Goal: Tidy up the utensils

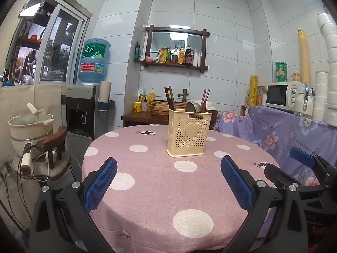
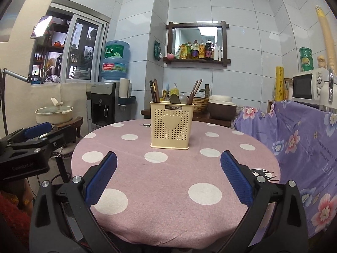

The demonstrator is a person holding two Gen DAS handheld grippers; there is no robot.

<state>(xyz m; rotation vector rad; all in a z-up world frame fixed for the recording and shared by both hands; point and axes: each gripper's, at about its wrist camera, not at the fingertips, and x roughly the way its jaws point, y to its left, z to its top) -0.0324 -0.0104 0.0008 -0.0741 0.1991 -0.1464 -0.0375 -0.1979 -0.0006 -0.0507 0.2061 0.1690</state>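
White-tiled kitchen, round table under a pink polka-dot cloth [image 1: 160, 189]; cream perforated plastic utensil caddy with a heart badge [image 1: 188, 133] stands mid-frame, dark chopsticks [image 1: 170, 100] and metal spoons [image 1: 193, 107] upright inside. Left gripper [image 1: 168, 181] and right gripper [image 2: 168, 177], lower frame, jaws spread wide, holding nothing, well short of the caddy. Risk: the light caddy could tip if nudged at its rim.

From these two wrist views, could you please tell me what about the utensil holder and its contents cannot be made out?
- Lower parts of the chopsticks and spoons: hidden by the utensil holder walls, both views.
- Internal dividers: hidden by the front wall.
- Exact chopstick count: too small and overlapping.
- Dark item on the tablecloth behind the holder: mostly hidden in the right wrist view.
- Holder's back side: unseen.
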